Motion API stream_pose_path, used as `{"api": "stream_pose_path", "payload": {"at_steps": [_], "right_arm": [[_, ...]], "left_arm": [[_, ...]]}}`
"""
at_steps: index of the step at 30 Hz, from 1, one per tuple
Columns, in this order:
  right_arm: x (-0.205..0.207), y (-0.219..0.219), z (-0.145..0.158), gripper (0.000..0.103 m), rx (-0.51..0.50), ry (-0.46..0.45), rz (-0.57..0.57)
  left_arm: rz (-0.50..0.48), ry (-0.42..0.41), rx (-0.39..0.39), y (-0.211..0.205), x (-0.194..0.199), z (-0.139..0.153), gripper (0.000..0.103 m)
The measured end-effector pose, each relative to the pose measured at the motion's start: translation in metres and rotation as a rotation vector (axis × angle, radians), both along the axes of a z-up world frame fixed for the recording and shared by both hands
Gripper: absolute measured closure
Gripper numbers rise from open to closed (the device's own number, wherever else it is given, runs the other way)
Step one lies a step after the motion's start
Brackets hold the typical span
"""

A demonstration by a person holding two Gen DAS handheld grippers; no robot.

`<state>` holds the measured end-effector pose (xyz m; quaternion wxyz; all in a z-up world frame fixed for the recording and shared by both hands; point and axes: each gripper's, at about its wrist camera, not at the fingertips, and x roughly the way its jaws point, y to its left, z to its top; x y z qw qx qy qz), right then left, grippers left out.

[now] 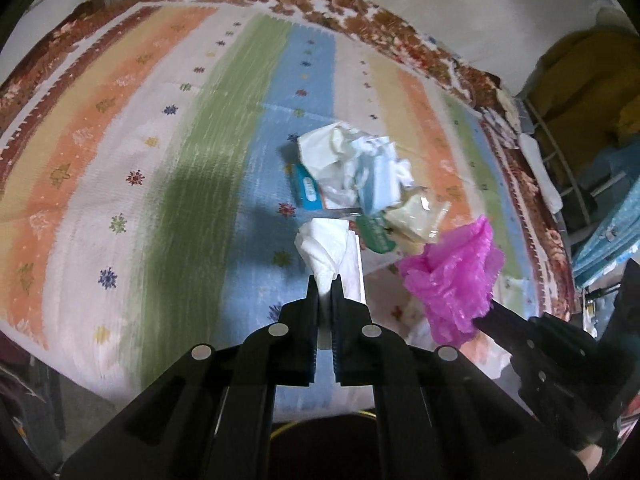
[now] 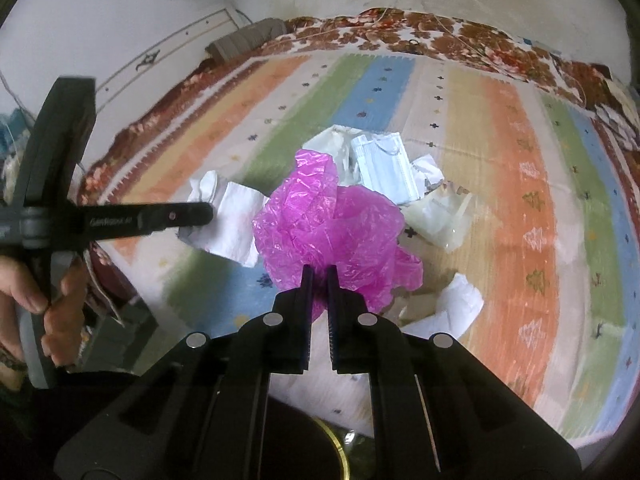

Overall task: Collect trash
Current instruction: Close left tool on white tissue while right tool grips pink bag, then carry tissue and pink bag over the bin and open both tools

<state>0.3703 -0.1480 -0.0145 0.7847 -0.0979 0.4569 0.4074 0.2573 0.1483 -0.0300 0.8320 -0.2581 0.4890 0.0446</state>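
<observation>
My left gripper (image 1: pixel 325 280) is shut on a crumpled white tissue (image 1: pixel 330 248) and holds it above the striped bedspread (image 1: pixel 168 168). My right gripper (image 2: pixel 319 272) is shut on a crumpled pink plastic bag (image 2: pixel 328 232); the bag also shows in the left wrist view (image 1: pixel 452 276). A pile of trash lies on the bed beyond both grippers: a blue face mask (image 2: pixel 386 168), white paper (image 1: pixel 324 152), a teal packet (image 1: pixel 306 190) and a clear wrapper (image 2: pixel 440 216). The held tissue (image 2: pixel 230 224) and left gripper (image 2: pixel 200 213) show at the left of the right wrist view.
Another white tissue (image 2: pixel 456 306) lies on the bed near the front edge. A brown floral blanket (image 2: pixel 440 36) borders the bed's far side. A round dark container with a gold rim (image 2: pixel 340 452) sits below the grippers. Shelves with yellow cloth (image 1: pixel 588 92) stand at the right.
</observation>
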Motion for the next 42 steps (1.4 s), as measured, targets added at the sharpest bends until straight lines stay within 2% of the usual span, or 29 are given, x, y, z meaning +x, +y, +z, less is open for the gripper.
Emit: {"api": "stream_pose_path", "payload": {"at_steps": [4,17,28,34,42], "right_arm": [[-0.013,-0.013,0.016,0.097,0.031,-0.012,-0.011],[-0.076,-0.049,0.044,0.097,0.104,-0.041,0.008],[-0.122,-0.081,0.042,0.097,0.139,-0.033,0.021],[-0.139,-0.098,0.032,0.097,0.139,-0.026,0.001],[-0.155,-0.108,0.006,0.097,0.104,0.032,-0.012]], "left_arm": [[-0.038,-0.039,0.064,-0.018,-0.019,0.018,0.098],[-0.079,-0.169,0.038,-0.048,-0.074,0.057,0.098],[-0.073,-0.211,-0.001,-0.061,-0.126,0.059,0.098],[-0.066,-0.186,0.004,-0.075,-0.146,0.046,0.098],[-0.052,-0.16,0.015,-0.086,-0.166,0.035,0.098]]}}
